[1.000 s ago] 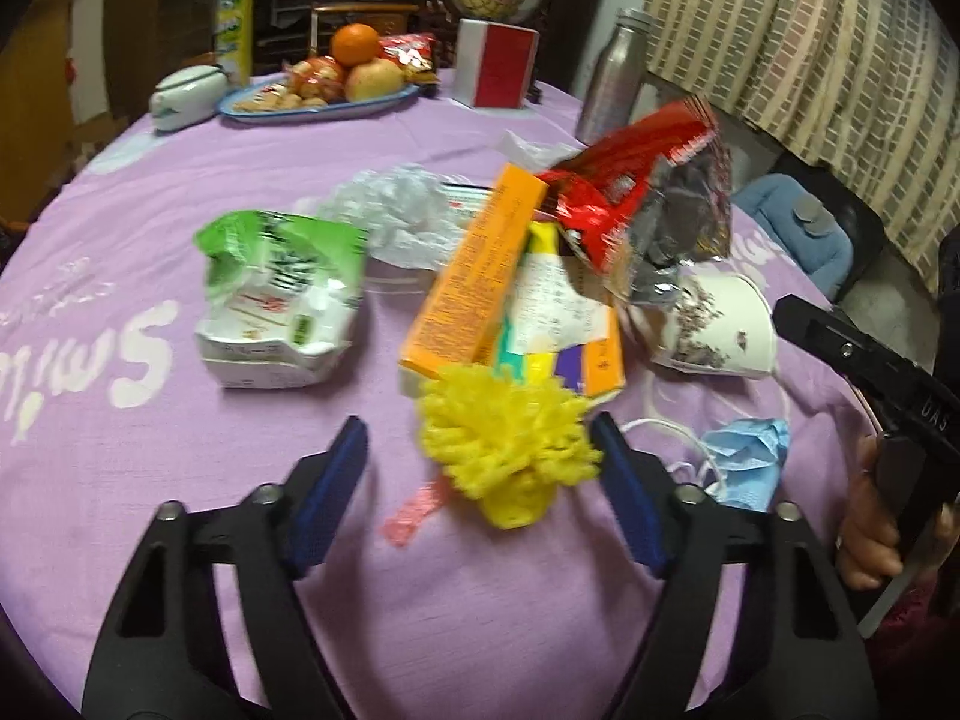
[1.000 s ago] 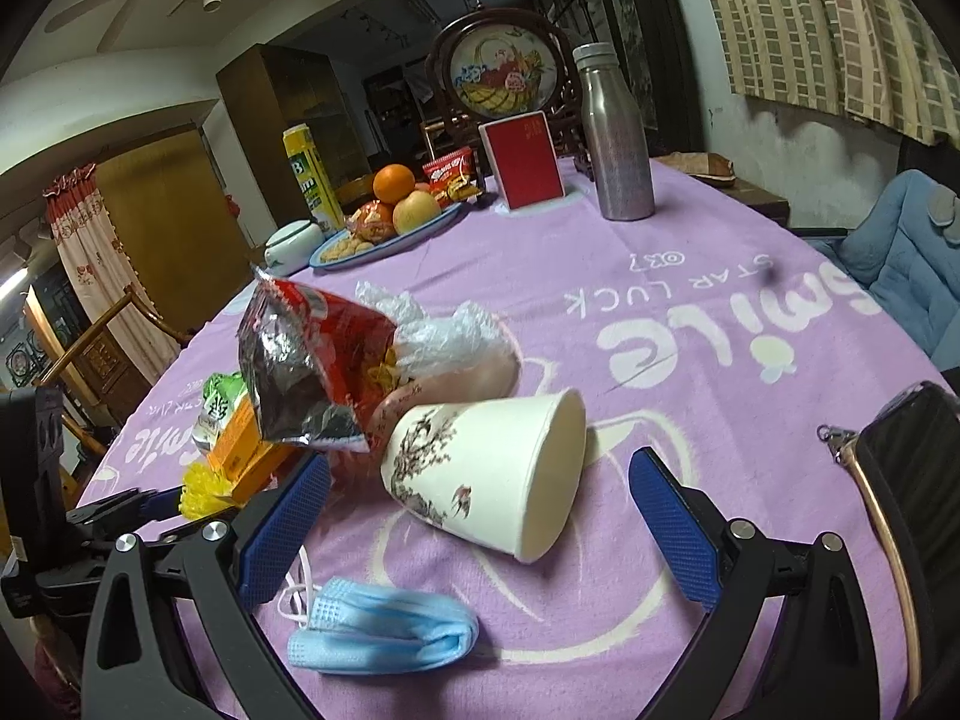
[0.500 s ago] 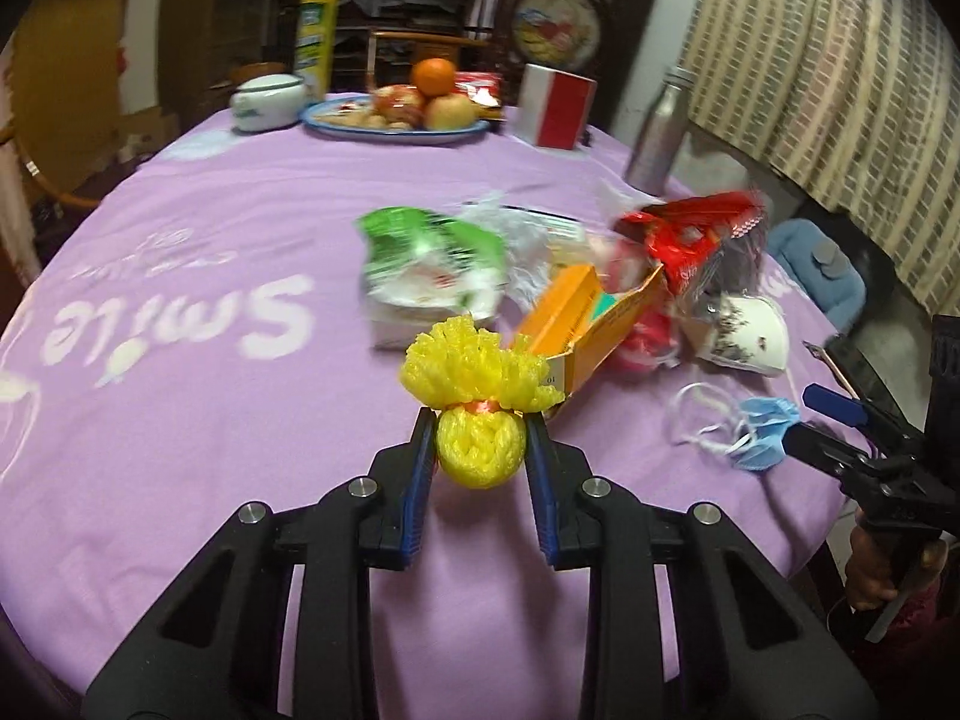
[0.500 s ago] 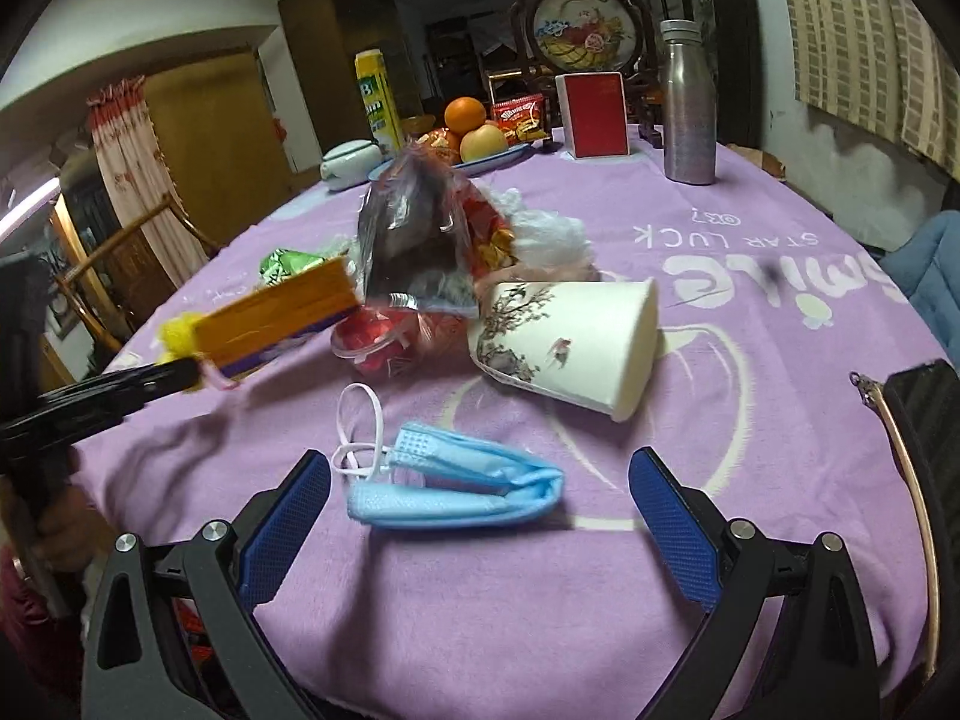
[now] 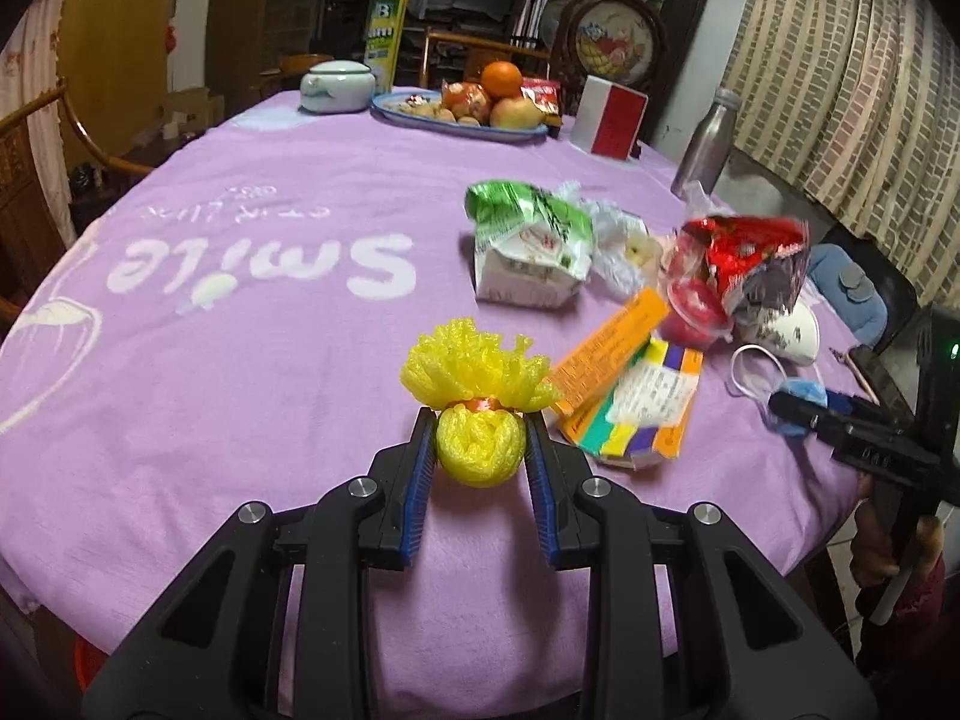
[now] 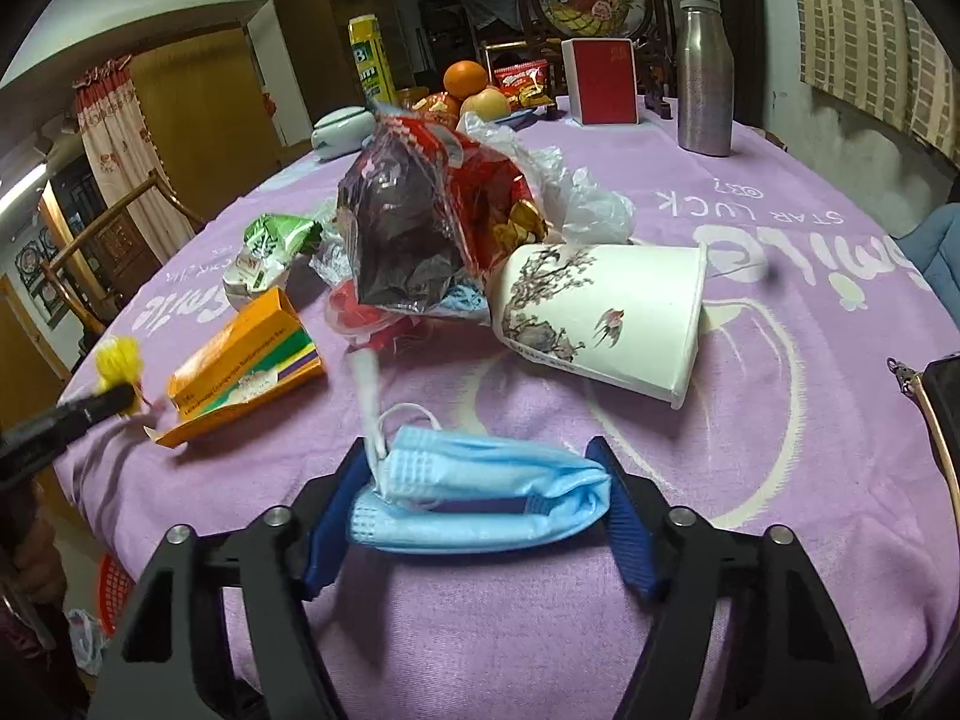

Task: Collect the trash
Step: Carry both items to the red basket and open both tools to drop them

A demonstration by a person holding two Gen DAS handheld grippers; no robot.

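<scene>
My left gripper is shut on a yellow foam fruit net, held just above the purple tablecloth. In the right wrist view the same net shows at the far left. A crumpled blue face mask lies between the jaws of my right gripper, which are closing; the blue pads stand at the mask's two ends and do not squeeze it. Beyond lie an orange box, a red snack bag, a tipped paper cup and a green-white wrapper.
At the far side stand a fruit plate, a red-white box, a steel bottle, a yellow can and a lidded bowl. A dark bag with a strap sits at the right table edge. A red basket is on the floor.
My left gripper shut on the yellow net and drew it back from the pile. My right gripper moved from the cup down to the blue mask and its jaws narrowed around it.
</scene>
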